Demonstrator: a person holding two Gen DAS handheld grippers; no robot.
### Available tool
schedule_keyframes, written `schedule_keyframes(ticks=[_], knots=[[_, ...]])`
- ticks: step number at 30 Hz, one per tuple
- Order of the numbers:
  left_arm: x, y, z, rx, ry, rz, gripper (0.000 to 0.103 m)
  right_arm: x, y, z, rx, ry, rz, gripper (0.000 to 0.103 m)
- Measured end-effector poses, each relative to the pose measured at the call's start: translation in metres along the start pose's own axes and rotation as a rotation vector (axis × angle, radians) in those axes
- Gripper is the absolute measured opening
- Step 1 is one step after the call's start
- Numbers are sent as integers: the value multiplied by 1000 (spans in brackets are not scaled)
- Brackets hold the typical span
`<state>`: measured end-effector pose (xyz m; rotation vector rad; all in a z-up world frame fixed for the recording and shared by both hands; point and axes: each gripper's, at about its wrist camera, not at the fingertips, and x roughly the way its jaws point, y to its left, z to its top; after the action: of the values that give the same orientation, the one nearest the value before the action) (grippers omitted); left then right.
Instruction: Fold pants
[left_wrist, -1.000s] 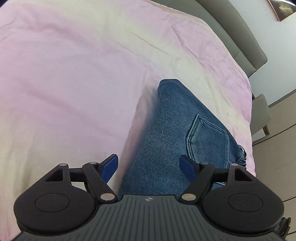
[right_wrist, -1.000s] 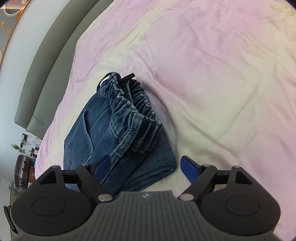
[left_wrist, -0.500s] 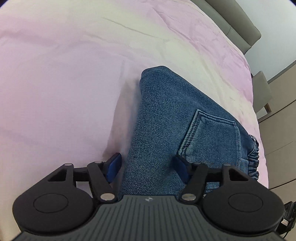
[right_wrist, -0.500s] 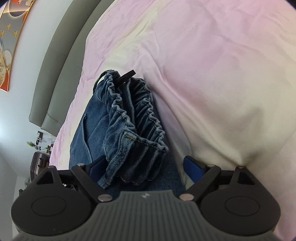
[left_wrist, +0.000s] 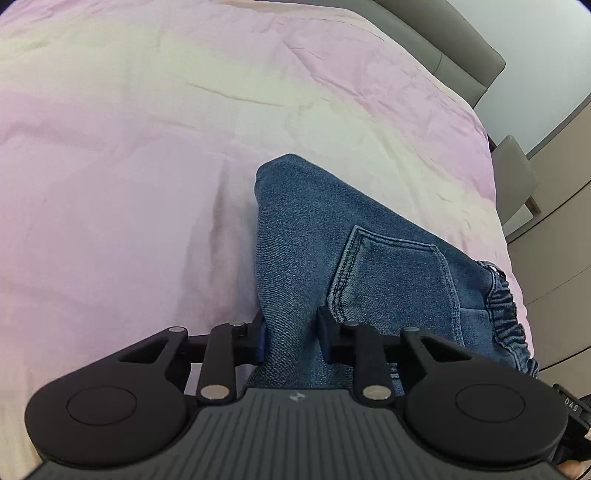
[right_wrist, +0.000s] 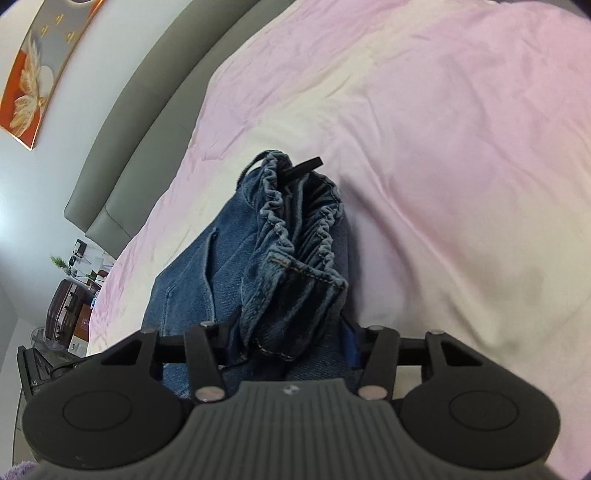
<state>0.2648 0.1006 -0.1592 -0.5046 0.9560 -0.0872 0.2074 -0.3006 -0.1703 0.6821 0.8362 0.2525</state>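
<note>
Left hand-held gripper (left_wrist: 291, 338) and right hand-held gripper (right_wrist: 288, 345), angled downward, have just closed, clamping the folded jeans (left_wrist: 369, 258) on the bed (left_wrist: 147, 147).

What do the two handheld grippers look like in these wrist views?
Both match: the left gripper and right gripper each have a dark grey ribbed body with a small white logo, two round black side housings, black linkage arms with silver pivot pins, and blue-padded fingers. White lettering and a cable show at the left one's outer edge.
</note>
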Motion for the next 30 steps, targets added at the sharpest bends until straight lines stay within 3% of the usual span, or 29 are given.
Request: schedule_keyframes(ticks=[7,19,24,30], knots=[[-62,23,6,37,-27,28,27,-13,56,-12,-51,23,69,45],[-196,125,34,48,-132,173,26,55,201,-74,-120,110,235,45],[-217,176,49,27,-151,221,26,100,256,-102,-160,138,272,45],[-209,234,62,22,-133,244,26,154,290,-136,-185,175,271,45]])
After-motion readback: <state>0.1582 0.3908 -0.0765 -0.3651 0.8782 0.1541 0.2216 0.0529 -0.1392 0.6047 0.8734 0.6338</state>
